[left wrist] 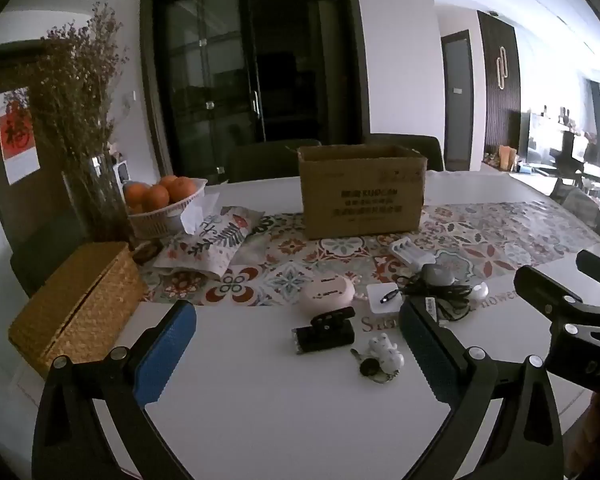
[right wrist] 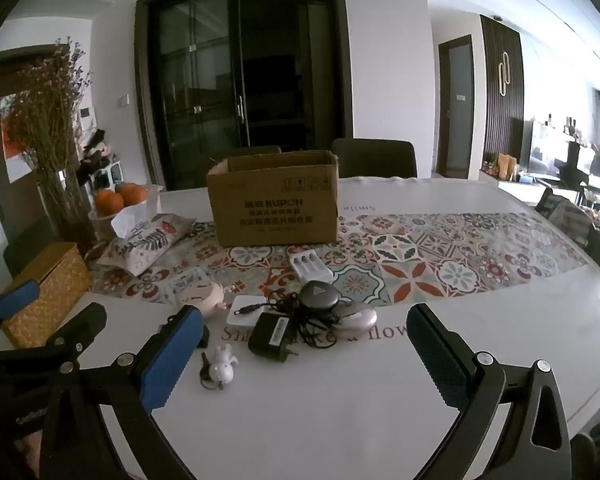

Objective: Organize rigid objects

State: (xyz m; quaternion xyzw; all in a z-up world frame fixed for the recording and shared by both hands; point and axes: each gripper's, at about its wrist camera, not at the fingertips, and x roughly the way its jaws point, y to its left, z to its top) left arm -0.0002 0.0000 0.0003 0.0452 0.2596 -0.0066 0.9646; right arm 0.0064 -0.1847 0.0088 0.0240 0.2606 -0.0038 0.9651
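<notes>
An open cardboard box stands on the patterned runner. In front of it lies a cluster of small objects: a white battery charger, a dark grey case, a black adapter with tangled cable, a white square block, a pink round device, a small black device, a white figurine keychain and a pearly case. My left gripper hovers open before the cluster, holding nothing. My right gripper is open beside it, also holding nothing.
At the left stand a wicker box, a floral tissue pouch, a basket of oranges and a vase of dried flowers. Dark chairs sit behind the white table. Bare tabletop lies nearest the grippers.
</notes>
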